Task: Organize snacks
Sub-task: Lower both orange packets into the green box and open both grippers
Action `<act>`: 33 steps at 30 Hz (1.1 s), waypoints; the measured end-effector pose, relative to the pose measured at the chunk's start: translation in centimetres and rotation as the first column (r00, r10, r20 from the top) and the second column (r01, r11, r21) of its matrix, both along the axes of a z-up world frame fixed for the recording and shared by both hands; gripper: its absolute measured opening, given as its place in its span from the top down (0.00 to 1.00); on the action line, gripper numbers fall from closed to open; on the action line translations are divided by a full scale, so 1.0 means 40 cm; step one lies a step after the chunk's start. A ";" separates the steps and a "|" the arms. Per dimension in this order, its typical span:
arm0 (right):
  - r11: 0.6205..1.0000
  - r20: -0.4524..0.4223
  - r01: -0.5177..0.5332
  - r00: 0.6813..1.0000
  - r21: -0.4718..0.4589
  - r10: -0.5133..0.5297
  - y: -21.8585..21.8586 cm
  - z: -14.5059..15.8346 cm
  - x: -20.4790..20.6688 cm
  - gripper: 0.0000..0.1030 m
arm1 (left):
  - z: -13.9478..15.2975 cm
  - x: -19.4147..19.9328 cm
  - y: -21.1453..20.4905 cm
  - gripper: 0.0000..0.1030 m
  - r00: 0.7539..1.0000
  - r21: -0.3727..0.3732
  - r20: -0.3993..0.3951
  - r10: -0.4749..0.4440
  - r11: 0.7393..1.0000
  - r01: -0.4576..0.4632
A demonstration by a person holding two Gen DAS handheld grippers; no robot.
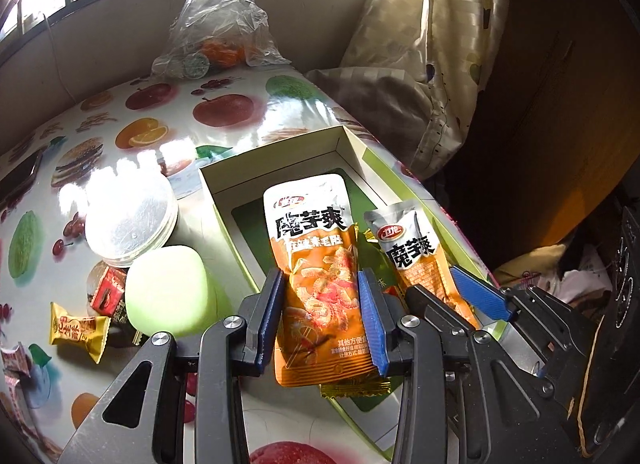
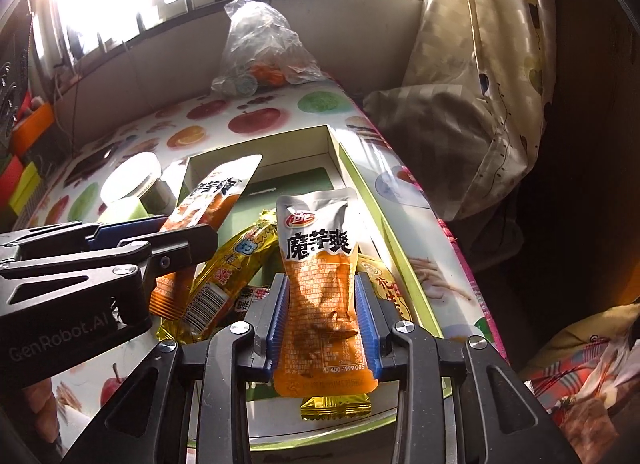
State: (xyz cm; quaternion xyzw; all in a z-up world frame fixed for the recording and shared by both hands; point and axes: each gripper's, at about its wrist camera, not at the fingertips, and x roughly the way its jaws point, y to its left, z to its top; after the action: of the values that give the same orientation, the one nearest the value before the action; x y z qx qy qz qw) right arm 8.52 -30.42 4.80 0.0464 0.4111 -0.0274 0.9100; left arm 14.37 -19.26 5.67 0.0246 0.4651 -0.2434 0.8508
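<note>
Each gripper grasps an orange pouch by its side edges, left gripper (image 1: 322, 296) with the larger pouch (image 1: 316, 264), right gripper (image 2: 322, 300) with the smaller pouch (image 2: 324, 276), both held mid-frame over the open box (image 1: 280, 152), presumably for dropping in.

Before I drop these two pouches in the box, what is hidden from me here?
- Left wrist view: the orange konjac pouch in the left tongs covers the box floor beneath.
- Right wrist view: the right tongs hide their orange pouch's edges; pad contact unclear.
- Clear plastic bag: contents blurred.
</note>
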 end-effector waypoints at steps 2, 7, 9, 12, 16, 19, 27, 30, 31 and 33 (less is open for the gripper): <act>1.000 0.002 0.004 1.000 0.002 -0.004 -0.003 0.001 0.001 0.69 | -0.006 0.003 -0.003 0.62 1.000 0.006 -0.008 -0.001 1.000 0.001; 1.000 0.007 0.005 1.000 -0.009 -0.005 -0.009 0.001 0.000 0.67 | -0.019 0.007 -0.008 0.60 1.000 0.013 -0.019 -0.001 1.000 0.001; 1.000 0.009 0.001 1.000 -0.011 -0.001 -0.009 0.000 -0.001 0.65 | -0.024 0.009 -0.011 0.59 1.000 0.015 -0.025 -0.005 1.000 0.005; 1.000 0.010 -0.004 1.000 -0.017 0.004 -0.006 0.000 -0.002 0.64 | -0.029 0.009 -0.016 0.57 0.999 0.018 -0.032 -0.008 1.000 0.008; 1.000 0.006 -0.006 1.000 -0.025 0.006 -0.003 0.000 -0.004 0.63 | -0.033 0.010 -0.014 0.56 0.999 0.016 -0.037 -0.005 1.000 0.005; 1.000 0.006 -0.001 1.000 -0.022 0.001 -0.003 0.000 -0.005 0.61 | -0.032 0.009 -0.013 0.53 0.999 0.006 -0.039 -0.011 1.000 0.011; 0.999 0.005 0.016 1.000 -0.040 -0.016 0.000 0.006 -0.009 0.57 | -0.019 -0.002 -0.008 0.50 1.000 0.006 -0.027 -0.003 1.000 0.003; 0.998 0.009 0.025 1.000 -0.050 -0.025 0.000 0.010 -0.012 0.55 | -0.014 -0.006 -0.003 0.50 1.000 0.002 -0.026 0.000 1.000 0.000; 0.998 0.013 0.030 0.999 -0.054 -0.029 0.000 0.013 -0.014 0.54 | -0.012 -0.008 -0.002 0.49 1.000 -0.001 -0.025 -0.001 1.000 0.001; 0.998 0.020 0.035 0.999 -0.056 -0.034 -0.001 0.020 -0.019 0.52 | -0.006 -0.013 0.000 0.49 1.000 -0.002 -0.019 -0.003 1.000 0.003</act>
State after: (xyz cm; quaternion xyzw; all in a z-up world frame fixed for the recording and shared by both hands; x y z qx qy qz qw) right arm 7.77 -30.44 5.59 0.0281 0.4004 -0.0541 0.9143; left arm 13.84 -19.24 5.44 0.0221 0.4729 -0.2455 0.8459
